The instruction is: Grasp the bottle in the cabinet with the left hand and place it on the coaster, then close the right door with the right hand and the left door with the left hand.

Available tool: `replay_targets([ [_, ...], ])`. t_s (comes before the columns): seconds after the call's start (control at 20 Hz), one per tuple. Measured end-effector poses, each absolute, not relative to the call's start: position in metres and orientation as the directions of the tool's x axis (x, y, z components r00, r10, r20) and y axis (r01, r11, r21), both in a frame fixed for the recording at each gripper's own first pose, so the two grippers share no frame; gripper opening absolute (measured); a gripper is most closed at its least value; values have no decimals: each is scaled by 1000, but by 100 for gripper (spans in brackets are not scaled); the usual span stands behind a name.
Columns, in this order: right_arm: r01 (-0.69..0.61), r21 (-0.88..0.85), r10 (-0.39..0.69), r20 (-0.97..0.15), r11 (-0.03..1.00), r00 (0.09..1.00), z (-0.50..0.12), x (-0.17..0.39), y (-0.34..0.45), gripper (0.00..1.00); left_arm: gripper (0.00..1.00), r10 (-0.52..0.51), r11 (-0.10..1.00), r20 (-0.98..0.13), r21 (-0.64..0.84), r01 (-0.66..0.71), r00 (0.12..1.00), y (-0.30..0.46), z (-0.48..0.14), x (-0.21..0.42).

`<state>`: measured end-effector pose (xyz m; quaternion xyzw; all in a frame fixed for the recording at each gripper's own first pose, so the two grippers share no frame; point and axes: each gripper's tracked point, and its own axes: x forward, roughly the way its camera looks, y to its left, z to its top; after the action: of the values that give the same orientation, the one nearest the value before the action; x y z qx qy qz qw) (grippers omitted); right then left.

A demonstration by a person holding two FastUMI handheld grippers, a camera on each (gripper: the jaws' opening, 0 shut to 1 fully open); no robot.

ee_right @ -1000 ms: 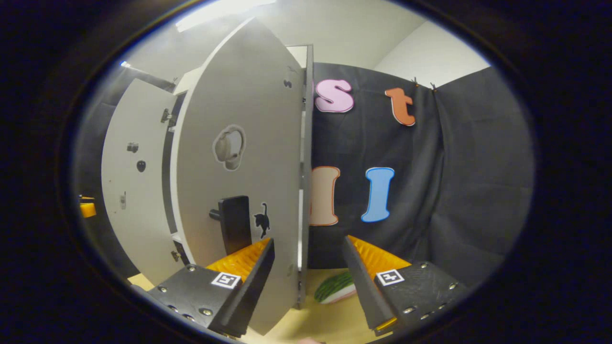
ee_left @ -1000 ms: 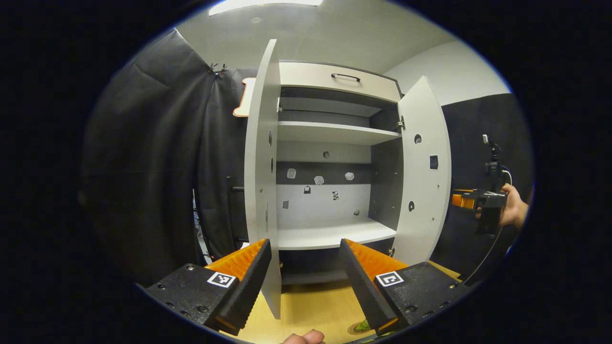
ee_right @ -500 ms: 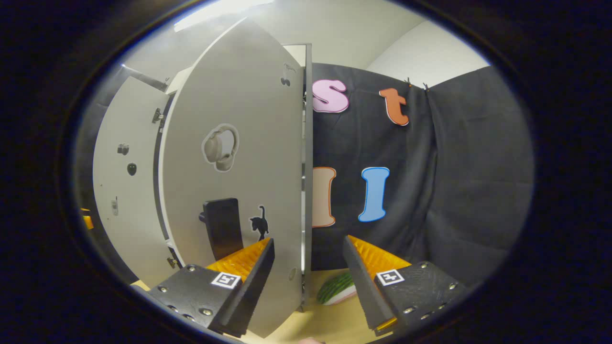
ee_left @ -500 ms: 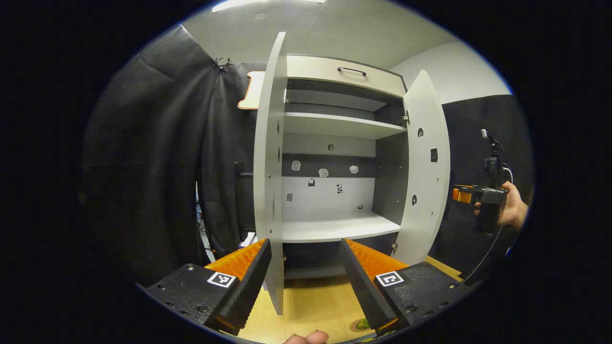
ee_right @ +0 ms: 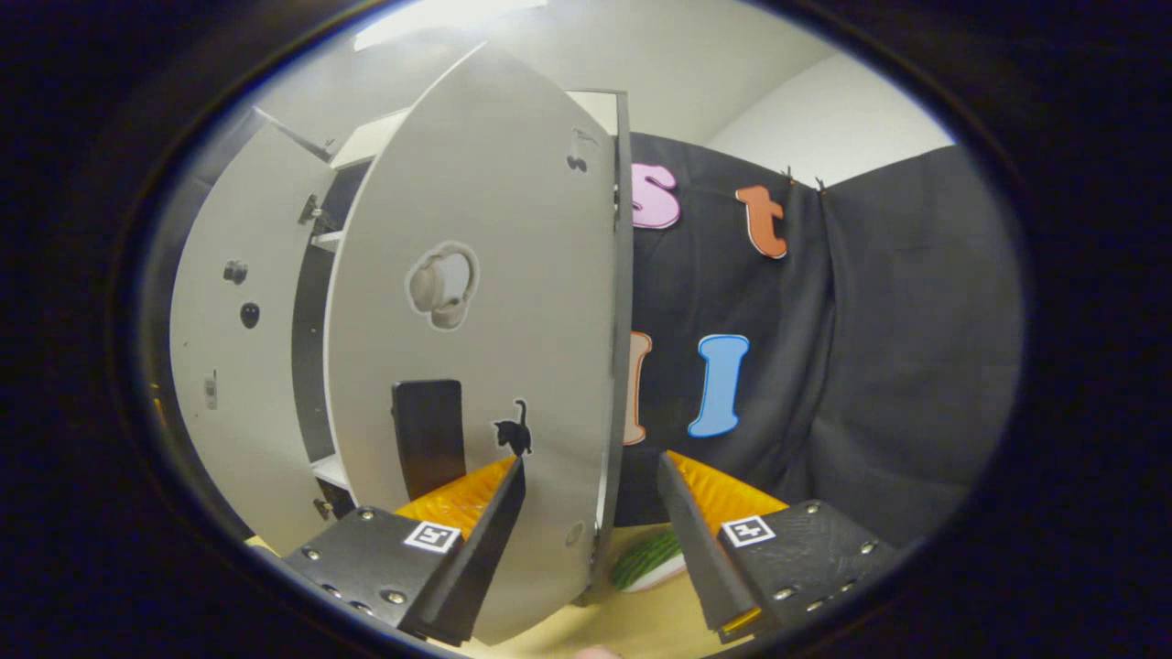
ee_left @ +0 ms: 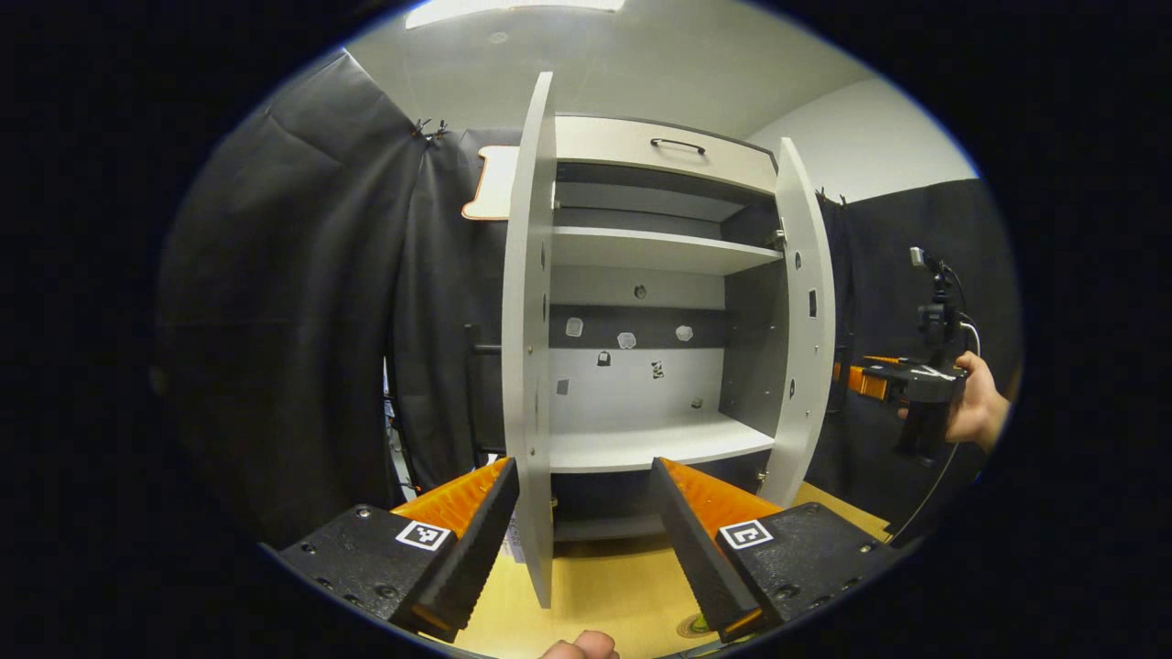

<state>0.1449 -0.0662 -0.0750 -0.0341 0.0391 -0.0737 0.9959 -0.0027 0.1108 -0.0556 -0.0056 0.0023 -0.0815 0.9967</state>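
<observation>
At the cabinet point(ee_left: 641, 275), left of its opening, my left gripper point(ee_left: 583, 540) hangs with fingers apart, straddling the bottom edge of the left door point(ee_left: 529, 366) without pressing it, I judge waiting its turn. Further right, the shelves look bare, so I reckon the bottle is already out; I cannot see it. Right of the cabinet, my right gripper point(ee_right: 586, 540), fingers apart too, has the right door point(ee_right: 485, 302) edge between them, placed to push it shut.
</observation>
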Motion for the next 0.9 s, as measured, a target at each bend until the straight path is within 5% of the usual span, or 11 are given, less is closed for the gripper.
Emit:
replay_targets([
  [0.9,-72,-45,70,-61,996,996,-75,101,29,90,95,-7,999,-55,-49,5,998,217,-86,-4],
])
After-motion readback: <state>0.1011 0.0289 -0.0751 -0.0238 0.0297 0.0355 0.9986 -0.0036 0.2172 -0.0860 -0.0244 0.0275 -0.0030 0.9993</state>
